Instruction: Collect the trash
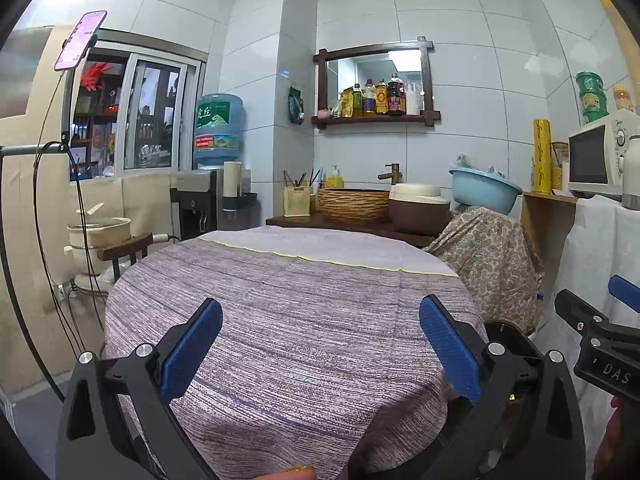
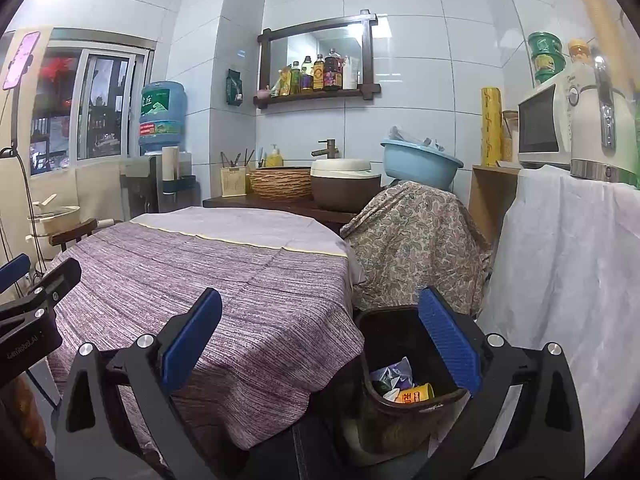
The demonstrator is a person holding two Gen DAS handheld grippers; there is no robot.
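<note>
Left wrist view
L gripper (image 1: 320, 344): jaws spread wide, nothing between the blue pads, hovering over the table.
Table (image 1: 304, 320): round, under a purple woven cloth w/ a pale band at the far edge; no litter visible on top.
R gripper (image 1: 600, 336): peeking in at the right edge, off the table's side; jaw state can't tell from here.
Bin (image 1: 516, 344): just a dark rim showing behind the right finger, beside the table; contents hidden.
Back counter: woven basket (image 1: 354, 202), brown-and-cream pot (image 1: 418, 208), tap behind them.
Blue basin (image 1: 486, 190): perched on a paisley-covered heap (image 1: 488, 264), right of the table.
Water jug (image 1: 218, 130): upside down on its dispenser, by the window.
Phone (image 1: 80, 40): clipped high on a stand, upper left.

Right wrist view
R gripper (image 2: 320, 340): wide open too, pads empty, pointing at the gap between table (image 2: 208, 280) and bin.
Bin (image 2: 400, 400): dark, open-topped, on the floor just beside the table's right edge, below the right finger.
Trash (image 2: 404, 386): inside the bin – crumpled purple-white wrapper plus a yellow packet next to it.
L gripper (image 2: 28, 292): far left edge, only part in shot.
Microwave (image 2: 546, 124): on the right shelf, white kettle (image 2: 600, 120) just beside it.
White sheet (image 2: 560, 272): draped down the right side, next to the bin.
</note>
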